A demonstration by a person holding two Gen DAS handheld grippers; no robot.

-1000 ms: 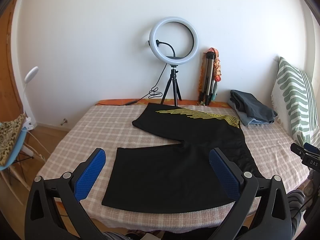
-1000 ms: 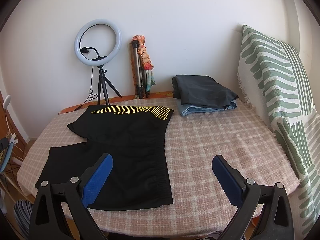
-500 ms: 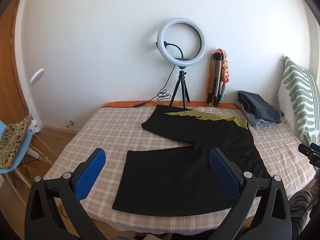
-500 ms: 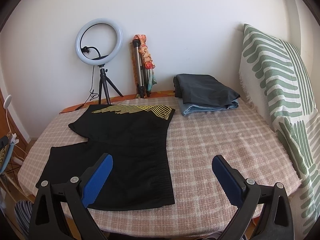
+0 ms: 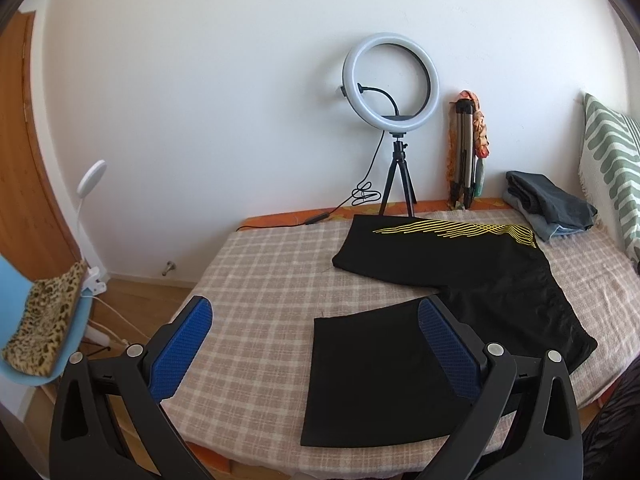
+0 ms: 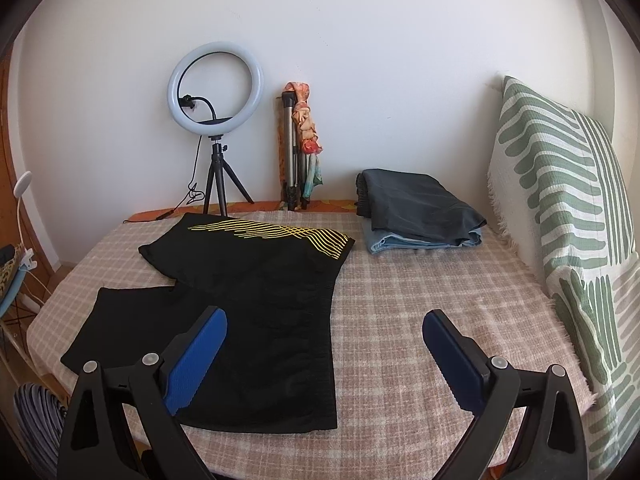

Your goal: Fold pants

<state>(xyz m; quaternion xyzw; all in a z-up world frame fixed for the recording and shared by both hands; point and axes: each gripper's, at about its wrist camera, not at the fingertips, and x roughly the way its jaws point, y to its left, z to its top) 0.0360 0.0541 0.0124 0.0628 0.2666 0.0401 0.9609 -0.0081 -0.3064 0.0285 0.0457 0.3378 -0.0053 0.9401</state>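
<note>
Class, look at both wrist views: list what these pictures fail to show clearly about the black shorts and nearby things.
- Black shorts with yellow stripes: near hem hidden by the right tool in the right view.
- Folded grey garment stack: lower blue layer mostly covered; type unclear.
- Leopard-print cloth in the left view: cut off by the edge.

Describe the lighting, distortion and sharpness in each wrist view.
Left wrist view: even daylight, strong fisheye bending the door frame and dark corners; pants sharp, fabric detail lost in black; left gripper sharp. Right wrist view: same soft light, ring light not glaring, pillow stretched at the edge, right gripper in focus.
</note>
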